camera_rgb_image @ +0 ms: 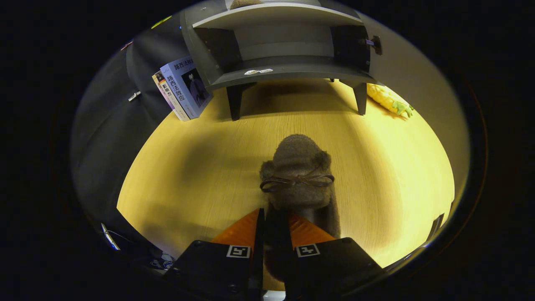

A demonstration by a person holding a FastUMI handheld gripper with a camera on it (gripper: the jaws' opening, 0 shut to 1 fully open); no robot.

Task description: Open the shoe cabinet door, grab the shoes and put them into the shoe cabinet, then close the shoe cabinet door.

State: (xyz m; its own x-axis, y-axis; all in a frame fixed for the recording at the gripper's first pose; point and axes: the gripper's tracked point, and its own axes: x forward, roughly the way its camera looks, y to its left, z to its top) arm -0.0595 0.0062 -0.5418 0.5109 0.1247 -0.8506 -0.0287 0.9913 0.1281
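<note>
- gripper (273,228) clenched on the fuzzy shoe's (299,173) heel, toe toward 12 o'clock
- shoe cabinet (280,46) open at 12 o'clock, well beyond
- step: carry; next, lift into the shelf

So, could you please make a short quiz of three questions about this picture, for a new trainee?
1. True or false: the cabinet doors are open.
2. What does the gripper hold? A) a book B) the fuzzy slipper C) the toy pineapple
3. Fill in: the books lean beside the cabinet's ____ side, seen from the gripper.

Key
1. True: both doors are swung out and the shelves show.
2. B: the jaws are closed on the slipper's heel end, with its toe pointing toward the cabinet.
3. Left; the pineapple lies on the wooden floor at the right.
</note>
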